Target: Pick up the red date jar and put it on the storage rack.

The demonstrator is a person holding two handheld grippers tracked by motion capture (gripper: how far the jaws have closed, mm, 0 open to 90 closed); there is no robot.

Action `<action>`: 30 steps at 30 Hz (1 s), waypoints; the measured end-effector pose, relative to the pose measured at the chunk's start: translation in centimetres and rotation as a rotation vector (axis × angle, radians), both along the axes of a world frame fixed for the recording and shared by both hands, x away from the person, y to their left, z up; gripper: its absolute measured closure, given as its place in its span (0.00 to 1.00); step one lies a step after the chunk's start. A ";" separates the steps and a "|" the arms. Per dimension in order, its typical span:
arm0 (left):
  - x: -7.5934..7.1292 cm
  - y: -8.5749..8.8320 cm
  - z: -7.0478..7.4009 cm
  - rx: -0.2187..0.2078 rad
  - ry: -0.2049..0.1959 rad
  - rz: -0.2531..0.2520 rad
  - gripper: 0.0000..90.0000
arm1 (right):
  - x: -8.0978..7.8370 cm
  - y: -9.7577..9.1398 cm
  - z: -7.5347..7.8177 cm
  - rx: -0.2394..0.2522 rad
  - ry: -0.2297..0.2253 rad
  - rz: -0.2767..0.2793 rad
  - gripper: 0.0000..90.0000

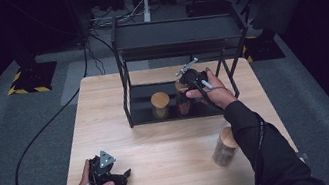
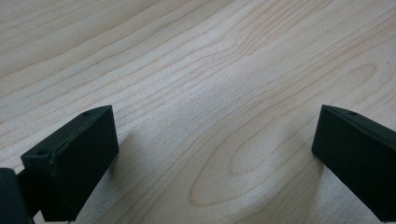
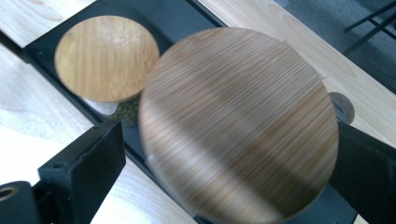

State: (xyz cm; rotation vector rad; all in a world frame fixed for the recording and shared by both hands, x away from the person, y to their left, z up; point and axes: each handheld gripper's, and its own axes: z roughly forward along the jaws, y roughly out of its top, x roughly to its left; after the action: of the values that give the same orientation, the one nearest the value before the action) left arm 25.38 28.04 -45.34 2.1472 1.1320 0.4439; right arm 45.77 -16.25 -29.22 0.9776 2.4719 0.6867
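I'm working over a pale wood-grain desk [image 1: 162, 148] on grey carpet, dark room w/ cables behind. A black metal two-tier rack [image 1: 179, 39] sits at the far edge. On its lower shelf stand two round glass jars w/ bamboo lids: one [image 1: 160, 104] left, one [image 3: 238, 121] between my right claw [image 1: 184, 94], jaws spread, left jaw clear of the lid. A third jar [image 1: 224, 146] stands near the desk's right edge. Left claw [image 2: 215, 154] open, empty, on bare wood near the front edge.

Pale wood-grain table [image 1: 161, 144], black metal shelf rack [image 1: 173, 35], striped light-brown bamboo jar lid [image 3: 238, 121], smoother tan lid [image 3: 106, 57] behind it, black hand-held gripper [image 3: 224, 158], grey carpet floor [image 1: 5, 149], yellow-black hazard stripes [image 1: 30, 89]
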 end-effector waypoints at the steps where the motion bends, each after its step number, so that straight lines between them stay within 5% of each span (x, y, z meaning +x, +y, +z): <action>1: 0.0 0.0 0.0 0.000 0.000 0.000 0.00 | -0.2 -0.1 0.1 -0.001 -0.002 0.006 0.04; 15: 0.0 0.0 0.0 0.000 0.000 0.000 0.00 | -2.2 -0.2 0.6 -0.025 -0.056 0.020 0.04; 30: 0.0 0.0 0.0 0.000 0.000 0.000 0.00 | -5.4 -2.7 1.0 -0.038 -0.126 0.058 0.04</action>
State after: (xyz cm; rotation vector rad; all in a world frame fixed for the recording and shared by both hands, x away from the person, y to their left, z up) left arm 25.37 28.04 -45.34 2.1472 1.1317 0.4442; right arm 40.34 -19.00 -28.17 0.8255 2.4025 0.6948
